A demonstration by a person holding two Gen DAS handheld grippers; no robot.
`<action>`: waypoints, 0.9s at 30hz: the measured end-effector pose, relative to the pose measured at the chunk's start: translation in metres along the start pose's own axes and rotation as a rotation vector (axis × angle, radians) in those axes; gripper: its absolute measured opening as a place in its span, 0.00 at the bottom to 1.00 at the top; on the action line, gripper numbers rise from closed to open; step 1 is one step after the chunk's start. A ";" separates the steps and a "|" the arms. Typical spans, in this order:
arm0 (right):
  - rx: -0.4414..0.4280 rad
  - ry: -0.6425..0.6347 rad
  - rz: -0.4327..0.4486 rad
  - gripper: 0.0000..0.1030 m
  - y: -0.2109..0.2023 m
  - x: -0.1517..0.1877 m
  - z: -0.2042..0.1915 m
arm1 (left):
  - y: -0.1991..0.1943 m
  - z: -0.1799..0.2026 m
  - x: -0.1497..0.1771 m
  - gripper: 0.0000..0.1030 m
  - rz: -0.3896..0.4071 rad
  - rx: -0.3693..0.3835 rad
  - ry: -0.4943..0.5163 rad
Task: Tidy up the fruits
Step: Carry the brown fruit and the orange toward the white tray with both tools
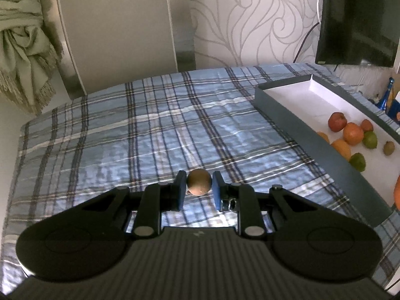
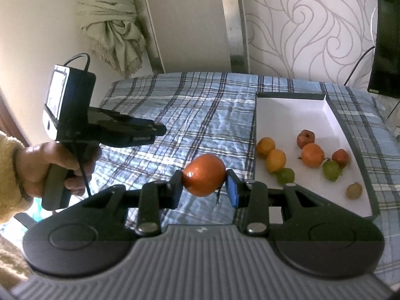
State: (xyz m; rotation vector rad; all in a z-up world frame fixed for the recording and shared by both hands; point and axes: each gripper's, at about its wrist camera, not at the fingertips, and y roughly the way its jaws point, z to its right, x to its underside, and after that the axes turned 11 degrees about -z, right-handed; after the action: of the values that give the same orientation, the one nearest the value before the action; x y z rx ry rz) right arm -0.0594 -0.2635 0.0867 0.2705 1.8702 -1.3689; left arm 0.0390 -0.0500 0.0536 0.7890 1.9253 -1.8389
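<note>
Fingers of the left gripper (image 1: 199, 187) are closed partway onto a small brown fruit (image 1: 199, 182), held over the plaid bed (image 1: 125, 130) left of the white tray (image 1: 282, 115), while the right gripper (image 2: 203, 183) clamps an orange (image 2: 204, 175) just left of that tray, so both fruits seem mid-carry and must next cross its wall for release.

In the left wrist view the orange fruit (image 1: 397, 192) is cut by the right edge, and the box wall (image 1: 312, 147) hides part of two fruits. The black screen (image 2: 387, 35) is cut off too.
</note>
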 end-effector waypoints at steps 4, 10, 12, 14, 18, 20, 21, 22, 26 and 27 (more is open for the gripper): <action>0.034 -0.026 -0.016 0.38 -0.007 0.002 0.002 | 0.003 0.007 0.002 0.25 0.017 0.025 -0.018; 0.076 -0.047 -0.023 0.38 -0.016 0.003 0.003 | 0.005 0.017 -0.001 0.25 0.039 0.052 -0.022; 0.085 -0.044 -0.020 0.38 -0.019 0.005 0.005 | 0.005 0.020 -0.006 0.25 0.047 0.061 -0.017; 0.093 -0.030 -0.017 0.38 -0.022 0.006 0.009 | 0.004 0.023 -0.010 0.25 0.053 0.066 -0.005; 0.102 0.007 -0.013 0.38 -0.025 0.011 0.016 | 0.004 0.034 -0.025 0.25 0.063 0.079 0.033; 0.106 0.027 -0.008 0.38 -0.027 0.014 0.020 | 0.004 0.041 -0.032 0.25 0.067 0.088 0.056; 0.109 0.038 -0.005 0.38 -0.029 0.015 0.022 | 0.004 0.045 -0.036 0.25 0.068 0.093 0.068; 0.113 0.051 0.001 0.38 -0.031 0.017 0.025 | 0.004 0.049 -0.040 0.25 0.070 0.099 0.080; 0.139 0.101 0.018 0.38 -0.039 0.023 0.036 | 0.007 0.068 -0.056 0.25 0.078 0.129 0.129; 0.146 0.113 0.021 0.38 -0.041 0.025 0.038 | 0.007 0.073 -0.059 0.25 0.079 0.137 0.138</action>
State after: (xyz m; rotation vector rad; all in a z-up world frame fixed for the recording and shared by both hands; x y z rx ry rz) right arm -0.0819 -0.3200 0.0948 0.4480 1.8551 -1.5056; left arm 0.0809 -0.1303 0.0776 1.0456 1.8348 -1.9296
